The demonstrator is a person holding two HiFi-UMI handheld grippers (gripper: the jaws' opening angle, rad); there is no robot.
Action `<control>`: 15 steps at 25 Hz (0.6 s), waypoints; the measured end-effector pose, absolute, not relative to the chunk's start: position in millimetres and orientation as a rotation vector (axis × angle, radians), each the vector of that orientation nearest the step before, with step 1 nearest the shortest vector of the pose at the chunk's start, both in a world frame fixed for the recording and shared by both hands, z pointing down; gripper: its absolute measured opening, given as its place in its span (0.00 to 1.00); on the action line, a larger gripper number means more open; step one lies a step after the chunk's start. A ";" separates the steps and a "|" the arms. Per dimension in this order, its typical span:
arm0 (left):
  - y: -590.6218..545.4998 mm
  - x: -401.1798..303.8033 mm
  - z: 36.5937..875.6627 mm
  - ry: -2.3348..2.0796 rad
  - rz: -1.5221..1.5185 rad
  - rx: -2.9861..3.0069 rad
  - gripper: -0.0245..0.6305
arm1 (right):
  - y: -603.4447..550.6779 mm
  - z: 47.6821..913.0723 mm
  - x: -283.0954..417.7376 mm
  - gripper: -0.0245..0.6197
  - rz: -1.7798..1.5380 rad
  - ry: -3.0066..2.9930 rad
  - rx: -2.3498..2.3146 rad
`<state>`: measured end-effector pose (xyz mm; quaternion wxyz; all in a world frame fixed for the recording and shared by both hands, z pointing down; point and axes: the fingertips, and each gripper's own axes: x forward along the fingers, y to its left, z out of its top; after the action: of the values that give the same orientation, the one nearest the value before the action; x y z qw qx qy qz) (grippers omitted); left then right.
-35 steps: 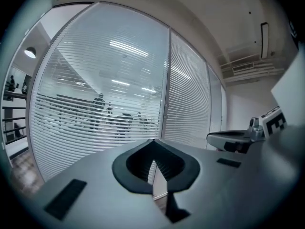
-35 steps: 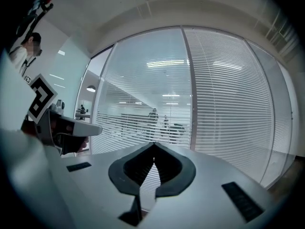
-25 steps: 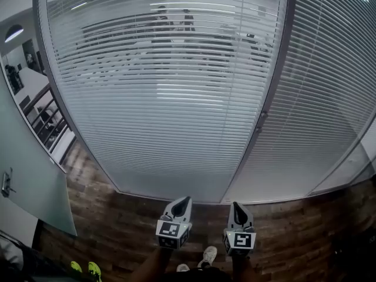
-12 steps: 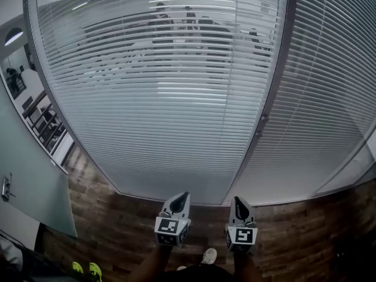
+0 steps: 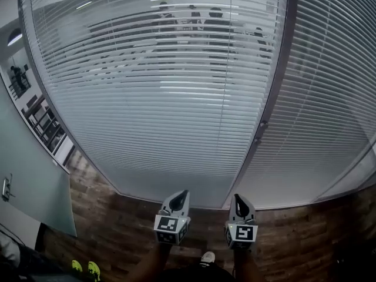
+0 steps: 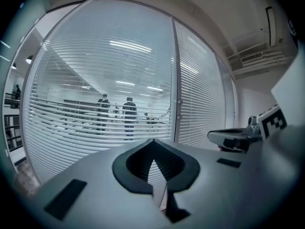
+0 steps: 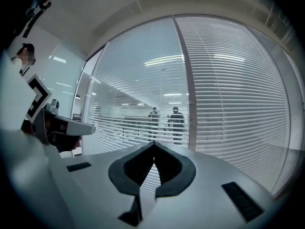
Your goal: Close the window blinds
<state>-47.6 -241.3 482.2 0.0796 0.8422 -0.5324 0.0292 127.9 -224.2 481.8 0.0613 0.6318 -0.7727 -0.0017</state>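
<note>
Both my grippers are held low in front of me and they hold nothing. In the left gripper view, the jaws of my left gripper (image 5: 183, 194) (image 6: 153, 141) are pressed together at the tips, and only the far window shows through the slit between the pads. My right gripper (image 5: 237, 197) (image 7: 153, 143) is the same, jaws together and empty. The two are side by side, a little apart, above the brown wooden plank floor (image 5: 111, 225).

The white horizontal slat blinds (image 5: 158, 104) (image 6: 95, 80) (image 7: 138, 80) hang in the big glass panel in front of me, well apart from both grippers. Their slats are turned open in the upper part, so I see dark figures of persons (image 5: 192, 16) through them. To the right of the grey metal window post (image 5: 271, 93), a second panel of white blinds (image 5: 329, 116) looks more closed. A small knob (image 5: 262, 124) sits on the post.

Compared with one second ago, the grippers keep almost the same place in the head view and their jaws did not change. The window has slid a little: its bottom edge and the knob now sit lower in the picture, and the left frame stands more to the left. Behind the slats I now count three figures where I saw two. Of the white shoes at the bottom edge, only one (image 5: 207, 257) shows now.
</note>
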 end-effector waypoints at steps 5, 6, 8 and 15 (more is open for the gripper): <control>-252.3 -38.0 494.2 -1.590 0.126 2.526 0.04 | -243.6 480.8 150.9 0.04 0.008 -2.337 1.927; -254.8 -36.9 491.0 -1.599 0.123 2.516 0.04 | -247.7 479.4 155.5 0.04 0.003 -2.344 1.935; -258.8 -34.1 482.2 -1.616 0.099 2.490 0.04 | -255.6 481.8 165.8 0.04 -0.009 -2.356 1.952; -271.2 -26.4 477.3 -1.631 0.048 2.473 0.04 | -272.2 491.3 179.0 0.04 0.013 -2.383 1.921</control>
<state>-26.4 -271.2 477.3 0.0894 0.8314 -0.5482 0.0161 179.0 -272.2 491.3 0.0406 0.6270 -0.7779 0.0044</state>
